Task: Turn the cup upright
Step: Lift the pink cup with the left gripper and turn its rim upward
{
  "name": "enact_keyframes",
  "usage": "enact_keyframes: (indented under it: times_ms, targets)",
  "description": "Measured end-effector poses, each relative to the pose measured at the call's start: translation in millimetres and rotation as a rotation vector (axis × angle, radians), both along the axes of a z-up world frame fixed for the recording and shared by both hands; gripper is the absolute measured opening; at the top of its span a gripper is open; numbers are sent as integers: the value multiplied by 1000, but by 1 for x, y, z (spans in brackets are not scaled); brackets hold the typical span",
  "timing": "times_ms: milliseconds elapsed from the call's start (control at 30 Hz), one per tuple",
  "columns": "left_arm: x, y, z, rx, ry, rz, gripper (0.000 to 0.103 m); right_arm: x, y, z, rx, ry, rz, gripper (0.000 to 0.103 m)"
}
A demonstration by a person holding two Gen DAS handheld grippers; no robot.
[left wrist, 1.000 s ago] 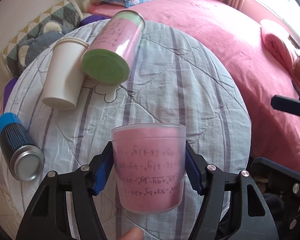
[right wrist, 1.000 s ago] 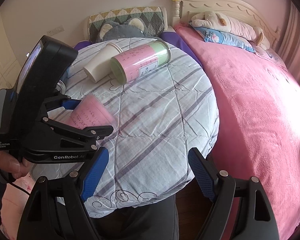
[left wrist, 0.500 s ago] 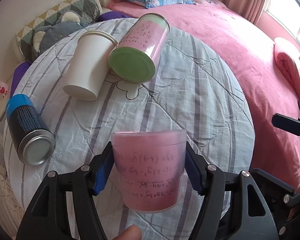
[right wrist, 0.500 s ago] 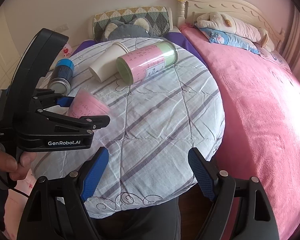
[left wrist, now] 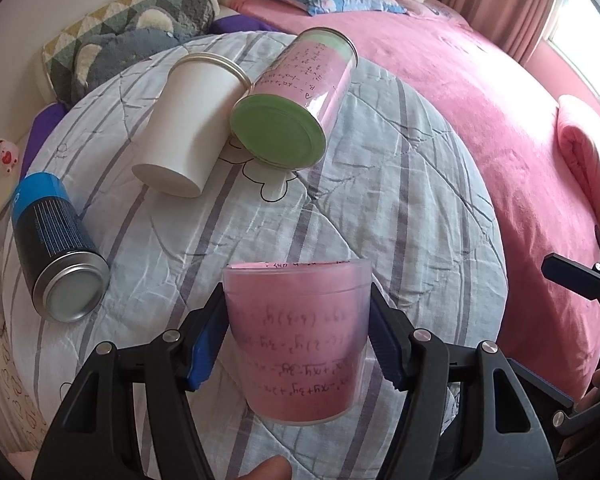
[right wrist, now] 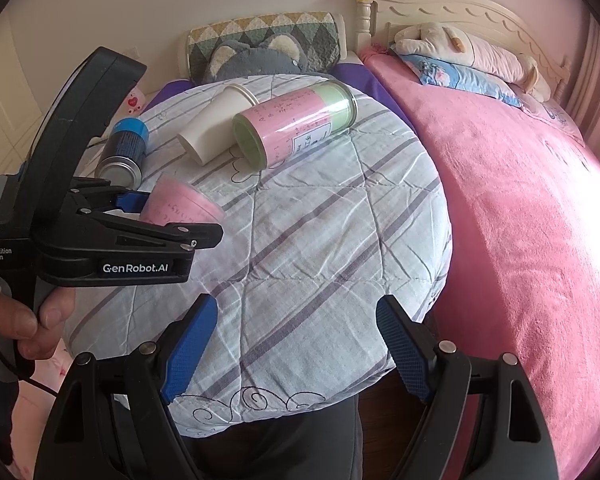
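Note:
My left gripper (left wrist: 298, 340) is shut on a clear plastic cup with a pink paper lining and handwritten formulas (left wrist: 298, 332). It holds the cup above the near side of the round quilted table (left wrist: 380, 184), wide rim away from the camera. The right wrist view shows the cup (right wrist: 180, 204) tilted in the left gripper (right wrist: 160, 216) over the table's left side. My right gripper (right wrist: 296, 344) is open and empty, off the table's near edge.
On their sides at the table's far left lie a white cup (left wrist: 188, 124), a pink and green canister (left wrist: 296, 100) and a blue and black can (left wrist: 52, 248). A pink bed (left wrist: 480, 92) runs along the right. Cushions (right wrist: 260, 48) sit behind the table.
The left gripper has lifted and drawn back with the cup, so more of the table and the fallen containers shows. The right gripper has pulled back slightly and stays open.

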State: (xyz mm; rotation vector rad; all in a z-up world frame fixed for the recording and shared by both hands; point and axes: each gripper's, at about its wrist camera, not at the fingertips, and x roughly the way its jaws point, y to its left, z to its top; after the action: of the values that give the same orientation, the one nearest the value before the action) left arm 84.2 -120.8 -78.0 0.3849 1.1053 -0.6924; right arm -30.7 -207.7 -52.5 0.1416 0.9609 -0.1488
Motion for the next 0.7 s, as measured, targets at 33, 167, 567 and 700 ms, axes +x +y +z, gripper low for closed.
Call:
enact_keyframes:
  times_ms: [33,167,567,700]
  targets:
    - [0,1,1,-2,-3,9,66,0,0,0,1,0,1,83]
    - [-3,8,9,-22,-20,44,65,0,1,3,2,-9,6,83]
    - [-21,51,39,-72,-118,215,65,8,15,16,-2,-72,73,83]
    - [-31,71,45,-81,-162,290,65,13,25,21,-20,-109,109,83]
